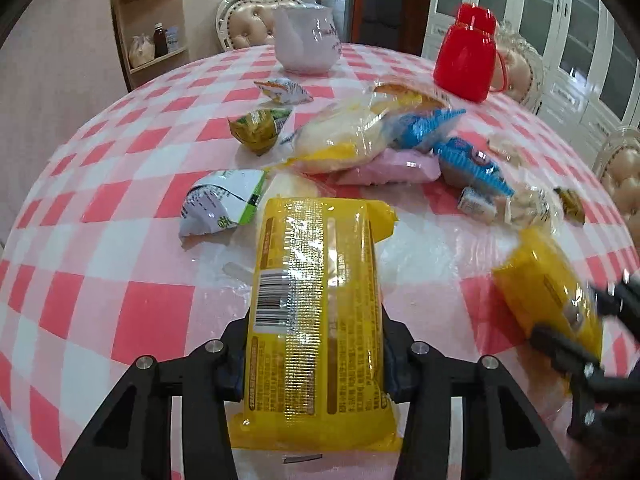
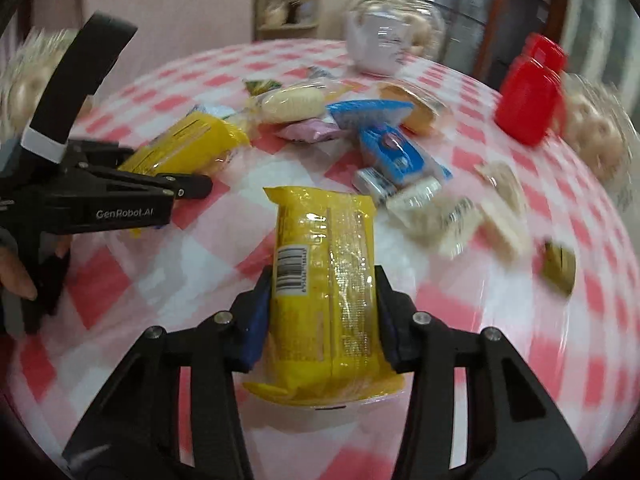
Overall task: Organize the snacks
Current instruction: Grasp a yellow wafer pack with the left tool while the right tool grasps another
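My left gripper (image 1: 314, 344) is shut on a yellow snack pack (image 1: 316, 280) with a barcode, held above the checked table. My right gripper (image 2: 320, 316) is shut on a second yellow snack pack (image 2: 324, 276). In the left wrist view the right gripper (image 1: 580, 320) shows at the right edge with its yellow pack (image 1: 540, 284). In the right wrist view the left gripper (image 2: 192, 186) shows at the left with its yellow pack (image 2: 188, 144). A pile of loose snacks (image 1: 372, 136) lies mid-table: blue packs (image 1: 468, 156), a pink pack (image 1: 396, 168), clear-wrapped cakes.
A white pot (image 1: 308, 40) and a red container (image 1: 466, 56) stand at the far side of the red-and-white table (image 1: 120, 280). Green-and-white packets (image 1: 224, 204) lie left of the pile. Padded chairs ring the table. The right wrist view is motion-blurred.
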A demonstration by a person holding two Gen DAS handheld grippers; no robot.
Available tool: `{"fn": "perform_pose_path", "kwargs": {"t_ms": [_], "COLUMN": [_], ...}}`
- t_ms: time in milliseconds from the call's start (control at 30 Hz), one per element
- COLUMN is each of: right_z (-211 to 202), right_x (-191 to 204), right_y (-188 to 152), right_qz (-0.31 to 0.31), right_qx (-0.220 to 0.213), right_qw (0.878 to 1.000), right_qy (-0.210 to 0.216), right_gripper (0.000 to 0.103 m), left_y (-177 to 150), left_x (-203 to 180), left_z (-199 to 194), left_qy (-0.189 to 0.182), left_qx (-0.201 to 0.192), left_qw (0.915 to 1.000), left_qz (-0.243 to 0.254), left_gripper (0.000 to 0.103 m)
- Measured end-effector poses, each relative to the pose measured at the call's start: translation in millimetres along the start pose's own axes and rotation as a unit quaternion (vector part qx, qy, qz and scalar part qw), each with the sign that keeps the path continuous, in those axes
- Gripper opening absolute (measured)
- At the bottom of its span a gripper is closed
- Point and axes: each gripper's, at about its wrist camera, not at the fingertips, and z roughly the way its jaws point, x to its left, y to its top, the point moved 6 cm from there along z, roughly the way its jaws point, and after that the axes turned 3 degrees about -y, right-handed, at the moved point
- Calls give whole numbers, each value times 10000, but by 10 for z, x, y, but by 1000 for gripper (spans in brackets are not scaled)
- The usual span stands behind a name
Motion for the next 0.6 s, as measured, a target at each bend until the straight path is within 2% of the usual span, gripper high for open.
{"fn": "perform_pose_path", "kwargs": {"t_ms": [67, 267, 400, 533, 600], "right_z": [-53, -133, -208, -290, -311], "right_x": [-46, -23, 71, 258, 391], "right_y": [-27, -11, -24, 9, 39], "right_qz": [303, 1065, 1320, 1473, 1429], "right_qx": [-62, -216, -255, -356, -398], "right_qw": [9994, 9941, 9908, 9873, 9874], "right_qy": [-136, 46, 176, 477, 552], "right_gripper": [49, 49, 49, 49, 49], "left_y": [27, 52, -31, -193, -272], "left_x": [15, 123, 276, 459, 536], "left_z": [-54, -314, -521, -673, -713], "left_qy": [95, 96, 246, 362, 277], "left_qx": [-122, -500, -709, -809, -777], "left_qw": [9999, 9984, 9962, 9941, 9940], "left_qz": [23, -233, -431, -629, -720], "left_gripper": [48, 48, 49, 49, 49]}}
